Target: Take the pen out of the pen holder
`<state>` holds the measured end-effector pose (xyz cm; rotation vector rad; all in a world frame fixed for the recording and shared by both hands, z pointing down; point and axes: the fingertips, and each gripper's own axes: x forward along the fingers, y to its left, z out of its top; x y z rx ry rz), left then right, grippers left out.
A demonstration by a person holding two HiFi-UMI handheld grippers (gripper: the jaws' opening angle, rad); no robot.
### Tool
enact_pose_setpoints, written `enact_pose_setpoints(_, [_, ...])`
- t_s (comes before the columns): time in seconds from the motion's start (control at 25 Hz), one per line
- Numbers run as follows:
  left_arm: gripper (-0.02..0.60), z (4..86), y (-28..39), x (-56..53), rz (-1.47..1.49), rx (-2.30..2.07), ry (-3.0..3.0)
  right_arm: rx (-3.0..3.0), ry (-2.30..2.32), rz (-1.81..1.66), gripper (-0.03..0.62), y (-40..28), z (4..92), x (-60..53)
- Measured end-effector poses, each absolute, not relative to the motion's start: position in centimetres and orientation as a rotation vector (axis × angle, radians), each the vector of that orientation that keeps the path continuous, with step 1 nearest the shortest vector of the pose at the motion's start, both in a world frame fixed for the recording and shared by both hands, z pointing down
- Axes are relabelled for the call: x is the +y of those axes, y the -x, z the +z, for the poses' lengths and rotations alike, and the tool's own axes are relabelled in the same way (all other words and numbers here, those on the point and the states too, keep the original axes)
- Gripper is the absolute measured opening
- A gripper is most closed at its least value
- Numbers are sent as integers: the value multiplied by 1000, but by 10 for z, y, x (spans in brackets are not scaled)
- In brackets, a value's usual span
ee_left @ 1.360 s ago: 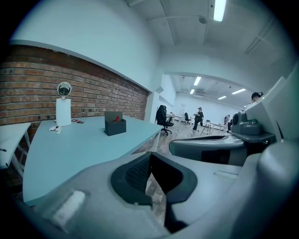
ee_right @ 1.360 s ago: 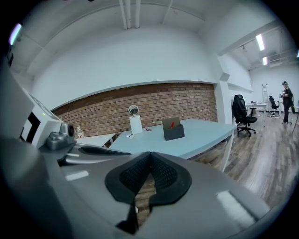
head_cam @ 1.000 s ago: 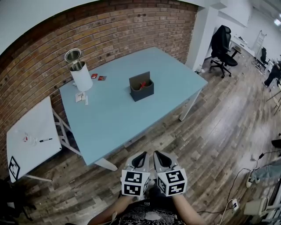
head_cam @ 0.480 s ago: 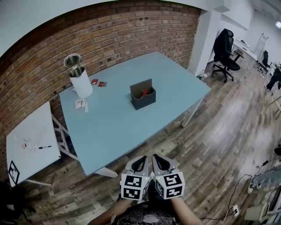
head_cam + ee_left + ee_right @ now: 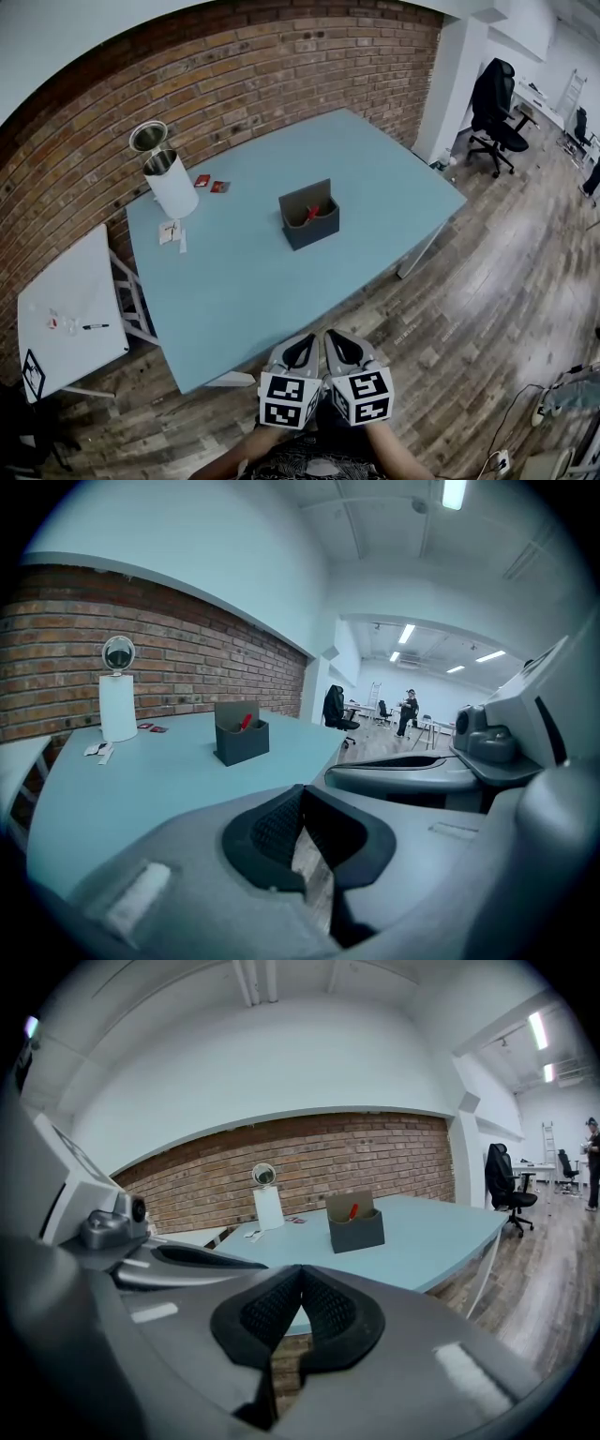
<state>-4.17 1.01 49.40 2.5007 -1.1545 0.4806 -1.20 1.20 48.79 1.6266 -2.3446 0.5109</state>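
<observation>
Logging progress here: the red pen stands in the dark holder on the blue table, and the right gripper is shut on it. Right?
Not quite. The red pen stands in the dark holder on the blue table, but the right gripper is shut on nothing, short of the table; the right gripper view shows its jaws together and empty.

This is an office: a brick wall (image 5: 281, 66) runs across 12 o'clock behind a blue table (image 5: 244, 272) that bears a pen holder (image 5: 309, 223), all on a wood-plank floor (image 5: 469, 309). At 2 o'clock a black office chair (image 5: 497, 98) stands by a white desk (image 5: 527, 91). The left gripper view shows ceiling strip lights (image 5: 406, 633) over an open room beyond.
</observation>
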Motion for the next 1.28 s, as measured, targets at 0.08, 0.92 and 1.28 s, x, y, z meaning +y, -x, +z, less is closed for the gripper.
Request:
enact_pose_setpoints(0.08, [-6,496,37,0,486,-1161,-2493,-2351,-1615,512,3,8,489,2])
enact_pose_setpoints(0.92, [-6,501,11,-117,520,-1345,-2385,-2479,-1481,533,17,-30,484,-132])
enact_pose_setpoints(1.28, [-6,495,5,-139,505,-1385,-2366,-2513,-1464,524,21,-38,477,-161])
